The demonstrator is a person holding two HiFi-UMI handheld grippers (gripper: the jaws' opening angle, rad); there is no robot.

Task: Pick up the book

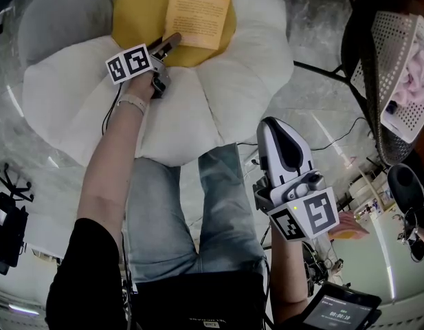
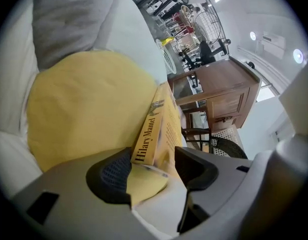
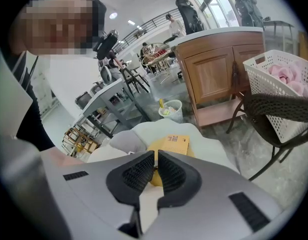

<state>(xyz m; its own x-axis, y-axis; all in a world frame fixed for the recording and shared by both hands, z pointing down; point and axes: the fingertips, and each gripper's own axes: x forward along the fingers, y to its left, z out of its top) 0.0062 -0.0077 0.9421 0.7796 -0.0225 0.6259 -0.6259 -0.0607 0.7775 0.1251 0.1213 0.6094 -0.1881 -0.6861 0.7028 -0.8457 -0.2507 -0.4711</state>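
Your left gripper is clamping the lower corner of the book – one pad on the spine side, the other on the cover. The book is lying on the yellow centre of a white petal cushion, with nothing lying over it. Your right gripper is hanging well apart over your knee – jaws almost touching, holding nothing. A white basket is sitting off to the right.

The book is laid on the cushion's middle, its near corner held in the left gripper; a laundry basket is set well to the right.
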